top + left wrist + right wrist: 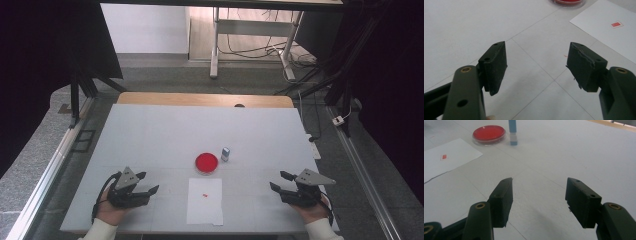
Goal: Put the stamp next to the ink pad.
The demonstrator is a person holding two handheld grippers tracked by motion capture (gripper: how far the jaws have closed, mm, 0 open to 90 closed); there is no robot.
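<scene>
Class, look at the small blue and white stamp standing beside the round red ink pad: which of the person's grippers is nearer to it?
Right. The right gripper sits open to the stamp's right and nearer the person; the left gripper, also open, lies farther off, beyond the ink pad.

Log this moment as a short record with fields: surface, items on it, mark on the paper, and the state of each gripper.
surface: white table
ink pad: round clear dish of red ink, beyond the paper's far edge
stamp: small upright blue and white stamp, just right of the dish, apart from it
paper: white sheet of paper, flat, near the table's front edge
mark: small red stamped square on the sheet
left gripper: open, nothing between the jaws
right gripper: open, nothing between the jaws
</scene>
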